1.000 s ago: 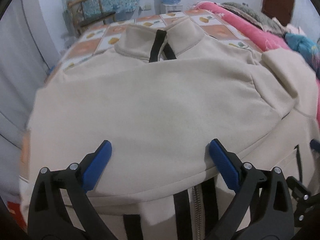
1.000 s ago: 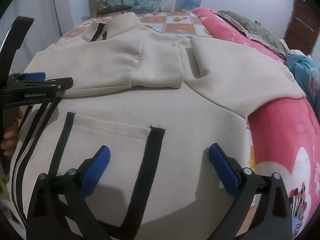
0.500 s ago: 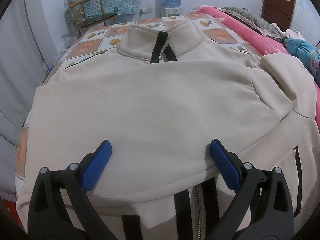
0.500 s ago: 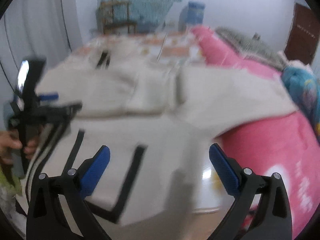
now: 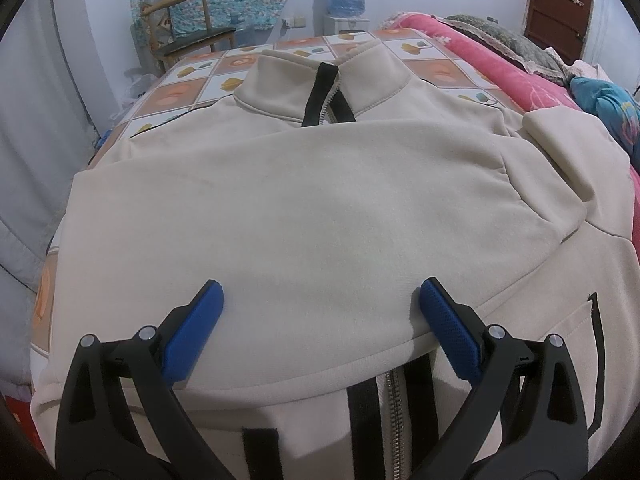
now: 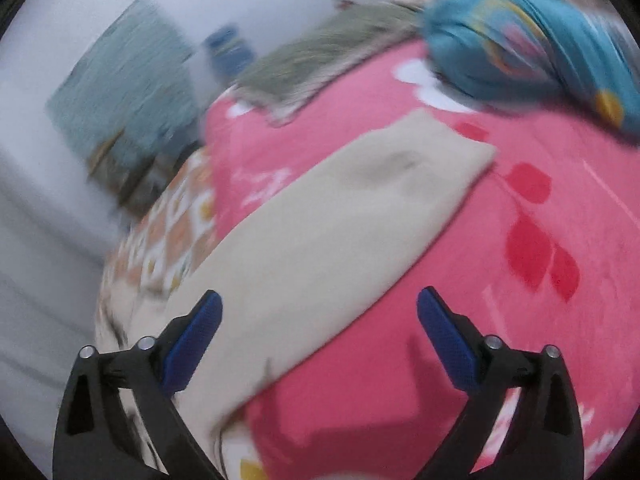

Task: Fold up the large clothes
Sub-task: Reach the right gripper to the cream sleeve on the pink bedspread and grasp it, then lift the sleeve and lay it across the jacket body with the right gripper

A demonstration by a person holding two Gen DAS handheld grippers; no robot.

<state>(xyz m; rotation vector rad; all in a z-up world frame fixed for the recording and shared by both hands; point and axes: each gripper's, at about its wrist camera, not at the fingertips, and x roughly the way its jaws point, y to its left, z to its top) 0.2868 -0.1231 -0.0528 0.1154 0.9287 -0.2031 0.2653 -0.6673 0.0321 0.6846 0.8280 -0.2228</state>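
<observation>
A: Where's the jacket point(image 5: 320, 216)?
B: On the bed point(image 6: 500, 280), 1 sleeve point(image 5: 304, 240) folded across; the other sleeve point(image 6: 320, 248) lies outstretched.
A: Fingers?
B: Both grippers, left point(image 5: 320, 300) and right point(image 6: 318, 306), apart, empty.

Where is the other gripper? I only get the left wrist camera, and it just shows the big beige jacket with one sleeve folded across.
Observer: The right gripper hangs over the jacket's other sleeve, which lies stretched out flat on the pink blanket.
Operator: Is it holding that sleeve?
Observer: No. It is open. Its jaws have just been closing a little, but the sleeve lies beneath them, not gripped.
Operator: Is the sleeve clean?
Observer: There is a darkish smudge near its far end, though the picture is blurred.
</observation>
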